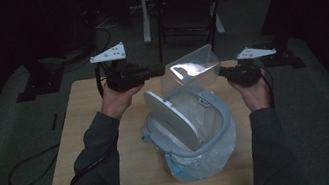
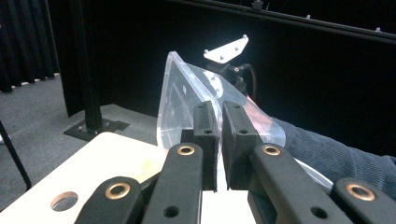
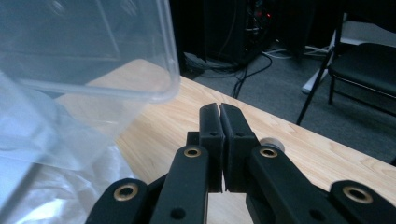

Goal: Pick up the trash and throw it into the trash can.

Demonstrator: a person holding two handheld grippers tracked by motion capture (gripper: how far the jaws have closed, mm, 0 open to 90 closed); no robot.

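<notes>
A clear plastic container [image 1: 190, 70] hangs tilted above a small bin [image 1: 224, 113] on the wooden table [image 1: 88, 130]. The bin has a grey rim, a tilted white swing lid [image 1: 172, 119] and a clear liner bag [image 1: 204, 159]. My left gripper [image 1: 161, 68] comes in from the left; in its own view the left gripper [image 2: 218, 109] is shut on the container's thin edge [image 2: 187, 93]. My right gripper [image 1: 222, 70] sits at the container's right side. In its own view the right gripper [image 3: 219, 109] is shut with nothing between the jaws, and the container [image 3: 93, 46] lies to their upper left.
The bin stands at the table's middle right, with bare wood to its left and a round hole [image 2: 64, 199] near one edge. A folding chair [image 1: 183, 3] stands behind the table, dark stand bases sit at both far corners, and a cable [image 1: 28, 166] loops on the floor at left.
</notes>
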